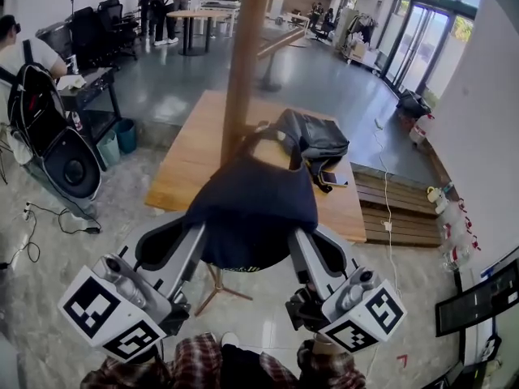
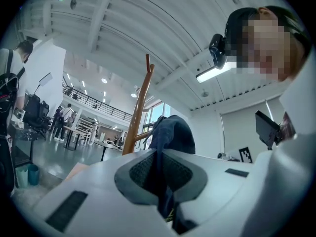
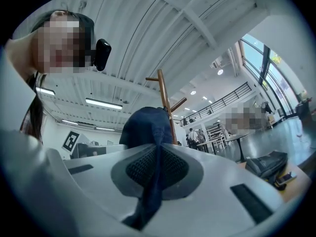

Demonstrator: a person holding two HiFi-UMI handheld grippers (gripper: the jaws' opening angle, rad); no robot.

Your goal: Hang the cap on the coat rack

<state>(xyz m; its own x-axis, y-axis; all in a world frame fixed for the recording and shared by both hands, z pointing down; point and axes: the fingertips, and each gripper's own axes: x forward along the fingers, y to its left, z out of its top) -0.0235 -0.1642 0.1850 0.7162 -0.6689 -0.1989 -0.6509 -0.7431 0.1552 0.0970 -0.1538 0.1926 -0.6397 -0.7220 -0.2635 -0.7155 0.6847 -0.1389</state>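
A dark navy cap [image 1: 253,205] is stretched between my two grippers, held up just in front of the wooden coat rack pole [image 1: 244,63]. My left gripper [image 1: 195,237] is shut on the cap's left edge, and the fabric [image 2: 160,181] runs between its jaws. My right gripper [image 1: 298,241] is shut on the cap's right edge, with cloth [image 3: 154,174] pinched the same way. In both gripper views the cap's crown [image 2: 173,135] [image 3: 145,127] rises beside the rack pole [image 2: 138,115] [image 3: 167,105], whose pegs branch off near the top.
A low wooden platform [image 1: 190,156] carries the rack, with a dark bag [image 1: 312,140] and a small device on it. A rack leg [image 1: 212,286] reaches over the tiled floor below. A speaker [image 1: 69,164] and bins stand left; people and tables are farther back.
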